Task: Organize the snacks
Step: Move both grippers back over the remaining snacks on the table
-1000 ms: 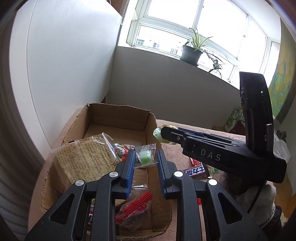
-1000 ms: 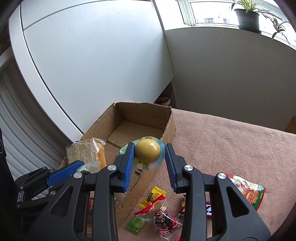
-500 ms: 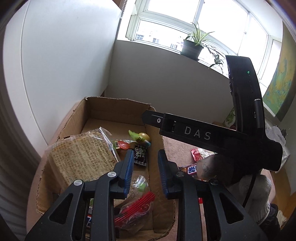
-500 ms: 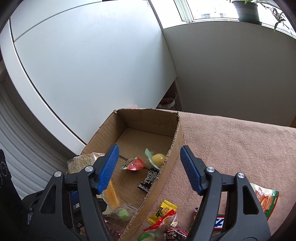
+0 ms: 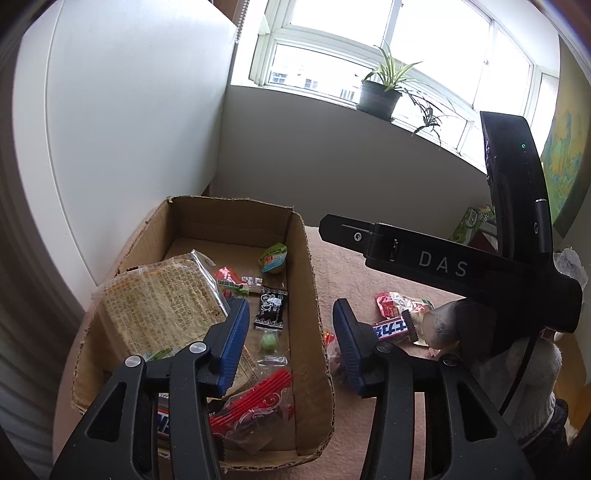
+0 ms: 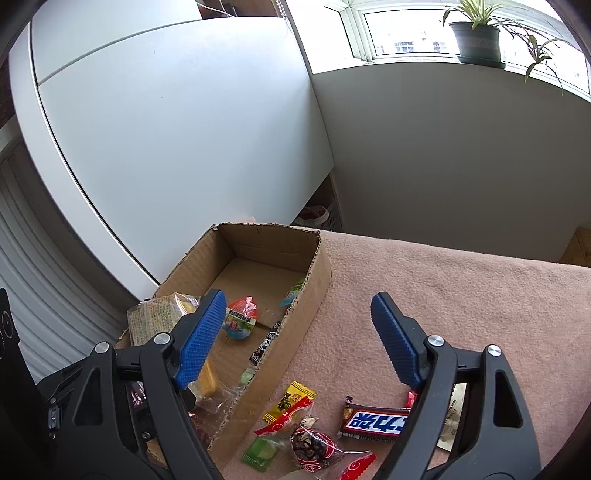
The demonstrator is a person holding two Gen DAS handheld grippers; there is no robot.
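On the pink blanket (image 6: pixel 461 295), my cardboard box (image 5: pixel 308 280) is holding most snacks. Both claws are emptying out: right gripper (image 6: pixel 299 339) is spreading wide w/ nothing between, left gripper (image 5: pixel 290 345) is opening over the box wall. Next I'm guessing a reach for the Snickers bar (image 6: pixel 375 422), then small candies (image 6: pixel 291 406) beside the box.

The right tongs (image 6: pixel 297 332) hang over the box (image 6: pixel 314 280) wall, jaws opening with nothing between them. Inside the box lie a red-topped jelly cup (image 6: pixel 241 321), a cracker pack (image 6: pixel 159 321) and a black sachet (image 6: pixel 266 341). On the pink worktop (image 6: pixel 461 295) beside the box sit a chocolate bar (image 6: pixel 373 422), a yellow candy (image 6: pixel 290 402) and a green candy (image 6: pixel 260 452). A potted plant (image 6: pixel 476 35) stands on the sill.
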